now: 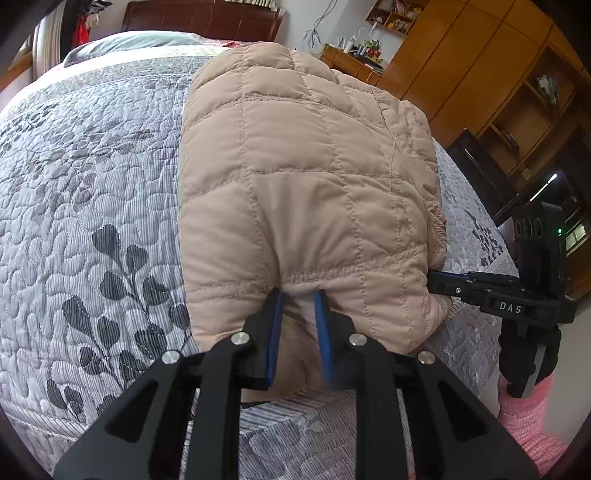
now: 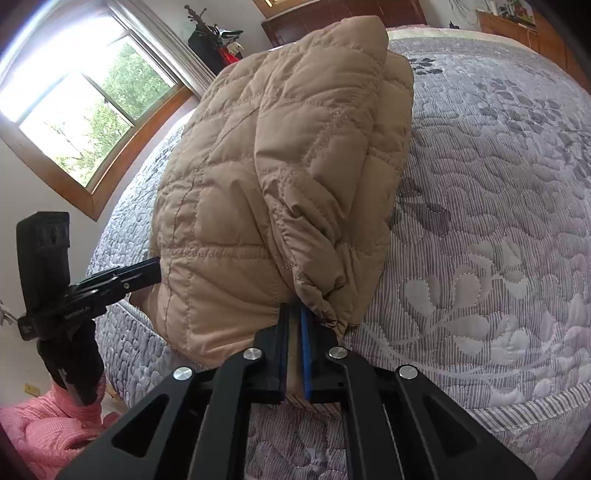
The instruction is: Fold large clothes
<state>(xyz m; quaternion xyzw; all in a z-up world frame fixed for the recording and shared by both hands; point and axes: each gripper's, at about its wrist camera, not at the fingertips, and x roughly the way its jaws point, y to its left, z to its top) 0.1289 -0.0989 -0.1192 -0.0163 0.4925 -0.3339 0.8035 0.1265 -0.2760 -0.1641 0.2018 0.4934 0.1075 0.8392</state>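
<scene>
A beige quilted jacket (image 1: 303,177) lies folded in a long bundle on the bed; it also shows in the right wrist view (image 2: 280,177). My left gripper (image 1: 299,299) pinches the jacket's near hem between its blue pads, jaws narrowly apart on the fabric. My right gripper (image 2: 293,314) is shut on the gathered hem at the bundle's other near corner. The right gripper also shows in the left wrist view (image 1: 443,284) at the jacket's right edge. The left gripper shows in the right wrist view (image 2: 147,273) at the jacket's left edge.
The bed has a grey leaf-patterned quilt (image 1: 92,221) and a dark wooden headboard (image 1: 203,18). Wooden cabinets (image 1: 480,74) stand to the right. A window (image 2: 81,103) is on the left wall. A pink sleeve (image 2: 44,424) shows below the bed edge.
</scene>
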